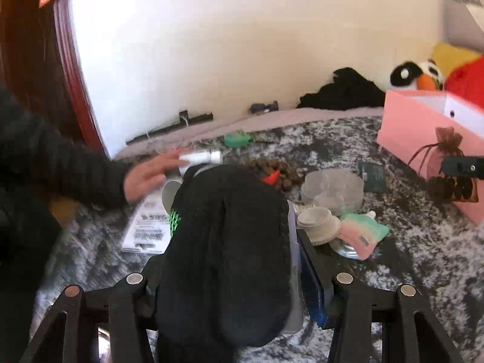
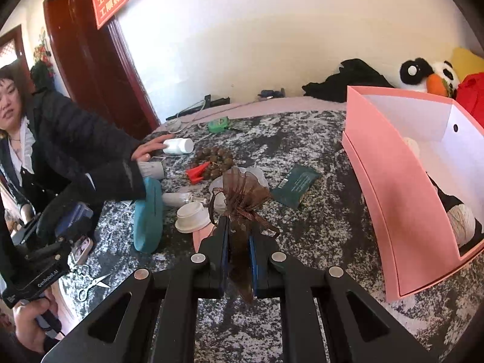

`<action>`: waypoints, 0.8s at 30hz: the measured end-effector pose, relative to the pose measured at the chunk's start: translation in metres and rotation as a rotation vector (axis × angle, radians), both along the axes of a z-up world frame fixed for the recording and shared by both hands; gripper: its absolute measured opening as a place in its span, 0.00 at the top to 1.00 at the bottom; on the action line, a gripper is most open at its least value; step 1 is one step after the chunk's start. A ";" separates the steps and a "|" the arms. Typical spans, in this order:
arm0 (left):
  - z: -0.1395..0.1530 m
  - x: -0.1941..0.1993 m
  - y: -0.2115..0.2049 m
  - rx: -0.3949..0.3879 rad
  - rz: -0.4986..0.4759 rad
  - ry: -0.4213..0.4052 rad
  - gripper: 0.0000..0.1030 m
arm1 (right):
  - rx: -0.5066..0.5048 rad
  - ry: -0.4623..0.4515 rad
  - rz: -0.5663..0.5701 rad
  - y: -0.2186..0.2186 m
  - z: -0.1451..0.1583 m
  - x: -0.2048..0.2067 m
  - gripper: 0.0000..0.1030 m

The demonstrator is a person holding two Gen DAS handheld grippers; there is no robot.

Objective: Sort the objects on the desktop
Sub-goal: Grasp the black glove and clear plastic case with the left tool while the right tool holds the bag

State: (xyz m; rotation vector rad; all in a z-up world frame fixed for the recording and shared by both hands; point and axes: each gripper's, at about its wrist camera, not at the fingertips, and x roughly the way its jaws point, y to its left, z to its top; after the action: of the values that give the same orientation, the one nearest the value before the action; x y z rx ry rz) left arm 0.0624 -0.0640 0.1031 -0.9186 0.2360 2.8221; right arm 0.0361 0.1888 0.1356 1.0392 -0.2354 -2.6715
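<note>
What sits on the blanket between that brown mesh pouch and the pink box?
In the right wrist view, a dark green packet lies between the brown mesh pouch and the pink box; otherwise bare blanket.

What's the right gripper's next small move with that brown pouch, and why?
Probably swing right and carry the brown organza pouch over the pink box's open top. The right gripper is already shut on it, lifted off the table, and the box sits to its right.

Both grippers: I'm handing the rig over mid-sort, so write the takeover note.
Left gripper: shut on a black fuzzy item over the table.
Right gripper: shut on the brown mesh pouch, left of the pink box.
Done: yarn in the box.
Left: white bottle, bead string, dark green packet, scissors. A bystander's hand touches the bottle.
</note>
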 end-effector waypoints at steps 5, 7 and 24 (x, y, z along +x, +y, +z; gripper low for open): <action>-0.021 0.046 -0.007 -0.009 -0.015 -0.127 0.44 | -0.017 0.017 0.029 -0.008 0.008 0.003 0.88; -0.009 0.060 -0.005 -0.039 -0.021 -0.104 0.44 | -0.021 0.027 0.037 -0.010 0.011 0.005 0.88; 0.041 0.059 0.050 -0.080 -0.137 0.000 0.44 | 0.004 0.056 0.015 0.002 0.023 0.015 0.88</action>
State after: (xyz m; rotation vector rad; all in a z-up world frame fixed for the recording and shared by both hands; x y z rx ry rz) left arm 0.1209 -0.0143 0.1444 -0.8824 0.3991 2.7038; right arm 0.0512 0.1913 0.1585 0.9625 -0.2106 -2.6837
